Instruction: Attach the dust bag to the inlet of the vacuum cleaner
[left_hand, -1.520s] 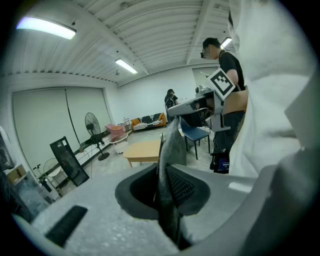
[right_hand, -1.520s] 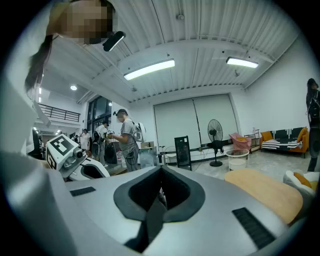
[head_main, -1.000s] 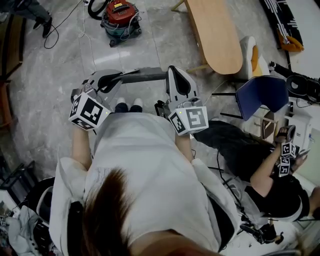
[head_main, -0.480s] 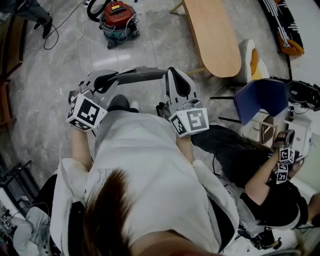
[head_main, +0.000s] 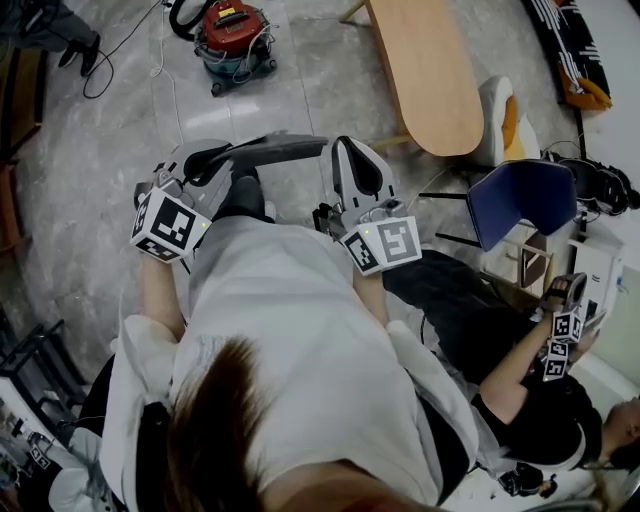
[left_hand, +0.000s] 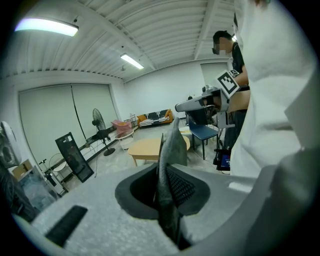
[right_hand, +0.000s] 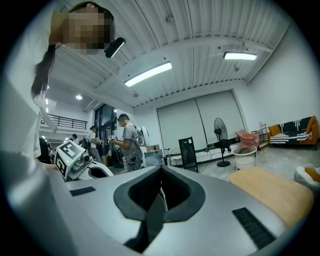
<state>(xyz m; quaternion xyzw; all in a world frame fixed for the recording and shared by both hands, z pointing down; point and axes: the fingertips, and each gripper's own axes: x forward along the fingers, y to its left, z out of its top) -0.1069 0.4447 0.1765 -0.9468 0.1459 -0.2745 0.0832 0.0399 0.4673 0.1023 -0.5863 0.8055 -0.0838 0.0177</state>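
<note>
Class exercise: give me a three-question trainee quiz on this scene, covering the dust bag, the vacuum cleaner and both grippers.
1. True or false: the dust bag is already fitted to the vacuum cleaner.
2. What sits between the jaws of the left gripper? A) a cable B) the dust bag C) nothing
3. Fill in: the jaws of the right gripper are ___ (open/shut).
Key: 1 false, the vacuum cleaner stands apart on the floor; 2 B; 3 shut.

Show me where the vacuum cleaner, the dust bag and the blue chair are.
vacuum cleaner (head_main: 236, 30), head view, its red top.
dust bag (head_main: 285, 148), head view, its grey middle stretch.
blue chair (head_main: 525, 195), head view, its blue shell.
</note>
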